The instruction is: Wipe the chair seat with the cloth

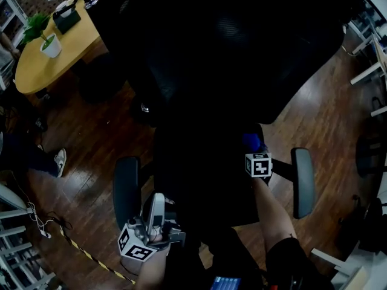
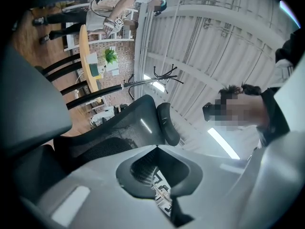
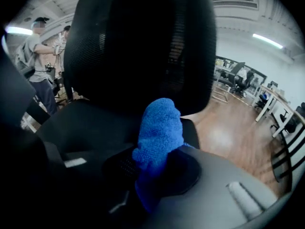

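Seen from the head view, the black chair [image 1: 230, 47] fills the middle, with its backrest toward 12 o'clock and its dark seat [image 1: 199, 174] below it. The two armrests sit at 9 and 3 o'clock of the seat. The right gripper [image 1: 253, 151] is over the seat's 3 o'clock edge, just inside the right armrest [image 1: 302, 183], and points toward 12 o'clock.

Its jaws are closed on the blue cloth [image 3: 159, 132]. In the right gripper view the cloth stands up in a bunched tuft from between them, in front of the backrest [image 3: 143, 46]. In the head view only a small blue patch shows at the tip of the gripper. Neither view shows whether the cloth touches the seat.

The left gripper [image 1: 157, 201] is at 7 o'clock of the seat, beside the left armrest [image 1: 127, 192] and well apart from the cloth. In the left gripper view its jaws are together with nothing between them. That view is tilted up, past the backrest and headrest toward the ceiling.

A wooden table [image 1: 54, 59] with a potted plant [image 1: 48, 41] stands at 10 o'clock on the wood floor [image 1: 91, 156]. People stand in the background of both gripper views.
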Demonstrator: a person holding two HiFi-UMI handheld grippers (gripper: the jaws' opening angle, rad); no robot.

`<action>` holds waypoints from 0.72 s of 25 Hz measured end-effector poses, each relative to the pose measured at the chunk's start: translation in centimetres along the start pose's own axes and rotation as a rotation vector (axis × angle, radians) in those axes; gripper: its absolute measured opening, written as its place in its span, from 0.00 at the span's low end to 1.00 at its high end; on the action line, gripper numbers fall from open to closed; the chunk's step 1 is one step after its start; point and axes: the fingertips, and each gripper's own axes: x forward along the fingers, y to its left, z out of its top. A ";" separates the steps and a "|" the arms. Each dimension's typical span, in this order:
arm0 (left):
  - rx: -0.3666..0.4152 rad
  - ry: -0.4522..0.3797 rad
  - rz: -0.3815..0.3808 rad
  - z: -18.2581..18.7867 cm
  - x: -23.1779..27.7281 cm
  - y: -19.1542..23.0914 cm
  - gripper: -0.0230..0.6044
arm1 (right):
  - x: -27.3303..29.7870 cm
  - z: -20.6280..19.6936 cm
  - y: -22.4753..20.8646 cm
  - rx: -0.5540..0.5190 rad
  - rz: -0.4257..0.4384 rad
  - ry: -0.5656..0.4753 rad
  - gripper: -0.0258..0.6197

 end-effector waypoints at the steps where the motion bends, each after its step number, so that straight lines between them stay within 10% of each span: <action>1: 0.002 -0.003 0.001 0.1 0.1 0.1 0.04 | -0.8 -0.4 -1.8 0.010 -0.030 0.005 0.16; 10: 0.011 -0.014 0.004 0.7 0.3 -0.1 0.04 | -2.8 0.8 -1.4 0.046 -0.048 -0.068 0.16; 18: 0.010 -0.009 0.044 1.0 1.1 0.7 0.04 | -1.8 4.6 24.8 -0.003 0.439 -0.137 0.16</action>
